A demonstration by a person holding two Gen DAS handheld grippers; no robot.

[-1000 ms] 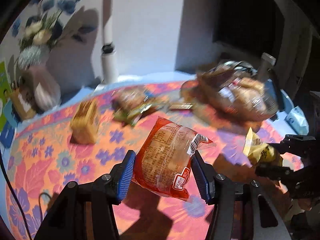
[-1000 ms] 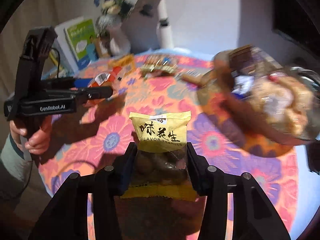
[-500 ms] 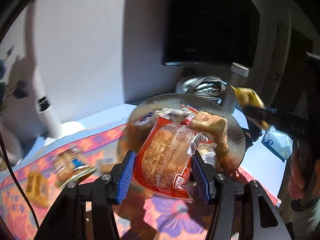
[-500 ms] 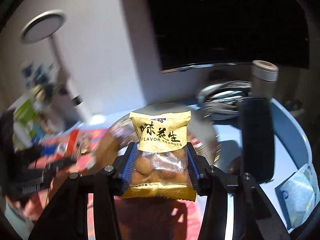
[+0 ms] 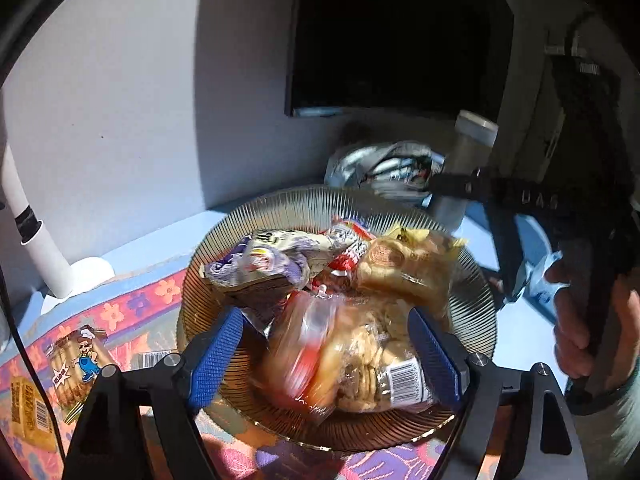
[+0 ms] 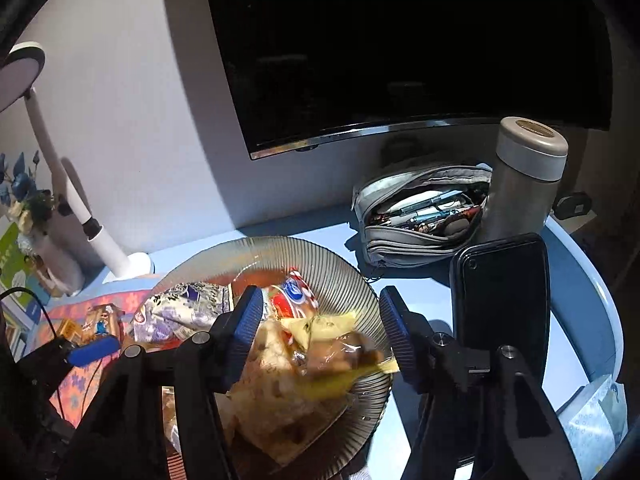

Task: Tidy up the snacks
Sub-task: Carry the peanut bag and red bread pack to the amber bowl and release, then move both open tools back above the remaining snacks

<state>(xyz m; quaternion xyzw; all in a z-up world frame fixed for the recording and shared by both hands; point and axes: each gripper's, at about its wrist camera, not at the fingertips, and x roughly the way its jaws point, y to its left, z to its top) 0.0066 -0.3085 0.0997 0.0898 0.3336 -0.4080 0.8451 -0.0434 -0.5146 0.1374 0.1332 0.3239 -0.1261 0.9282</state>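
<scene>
Snacks were being dropped into the ribbed glass bowl (image 5: pixel 472 320), which sat near the back edge of the table (image 6: pixel 436 292), half on the flowery cloth (image 5: pixel 132 312). The left gripper (image 5: pixel 324 348) hung over the bowl. Its jaws had just been opening, and the red pack (image 5: pixel 304 356) looked blurry between them, falling free onto the pile. The blue pads (image 5: pixel 216 352) no longer touched it. The right gripper (image 6: pixel 318 330) was over the bowl too. Its jaws had just been opening as well, and the yellow peanut bag (image 6: pixel 332 356) was slipping down out of them. I think this was the letting-go step for both packs. Next, both grippers would need to lift away and go back for the biscuit pack (image 5: pixel 76 360) lying on the cloth by the table's left side.
</scene>
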